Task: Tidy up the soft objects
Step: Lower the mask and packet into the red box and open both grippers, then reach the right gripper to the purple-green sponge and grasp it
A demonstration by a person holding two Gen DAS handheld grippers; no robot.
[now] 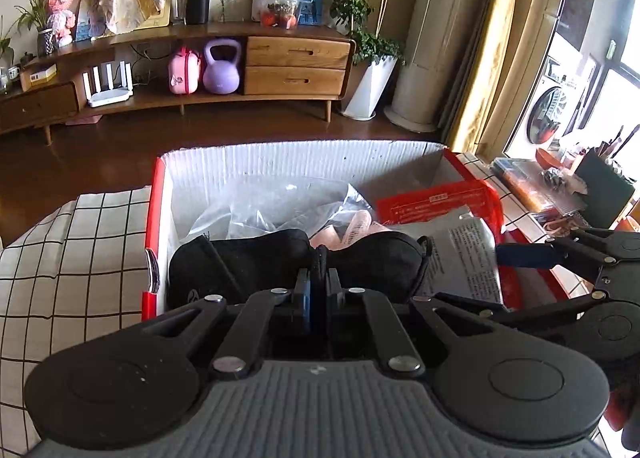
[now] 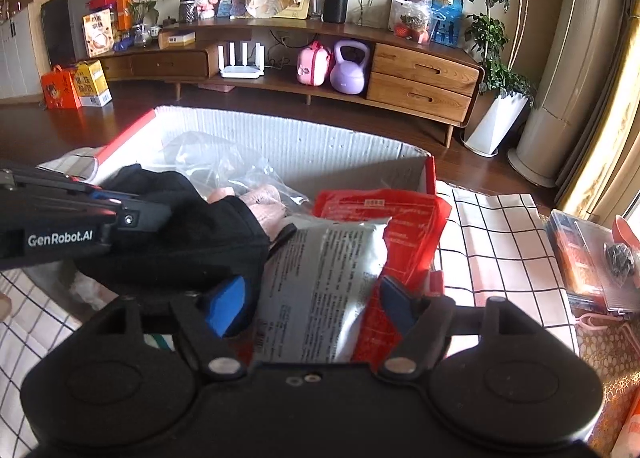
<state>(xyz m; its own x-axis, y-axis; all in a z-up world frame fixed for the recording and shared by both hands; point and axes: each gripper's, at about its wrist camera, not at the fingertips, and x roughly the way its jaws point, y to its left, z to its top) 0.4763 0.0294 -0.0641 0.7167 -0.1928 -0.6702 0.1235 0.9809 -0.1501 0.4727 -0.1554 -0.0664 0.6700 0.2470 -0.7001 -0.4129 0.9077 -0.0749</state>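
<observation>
A white cardboard box (image 1: 280, 166) with red edges stands on a checked cloth. My left gripper (image 1: 319, 282) is shut on a black soft garment (image 1: 248, 258) and holds it over the box; the garment also shows in the right wrist view (image 2: 192, 234). My right gripper (image 2: 312, 302) is open, its fingers on either side of a grey and red printed packet (image 2: 320, 282) in the box's right part. The packet shows in the left wrist view (image 1: 468, 254). A clear plastic bag (image 1: 272, 210) and a pink soft item (image 1: 352, 226) lie in the box behind them.
A checked cloth (image 2: 500, 242) covers the surface around the box. A clear container with orange contents (image 2: 588, 262) sits to the right. A wooden sideboard (image 1: 240, 58) with a purple kettlebell stands across the floor. A potted plant (image 1: 372, 86) stands by the curtain.
</observation>
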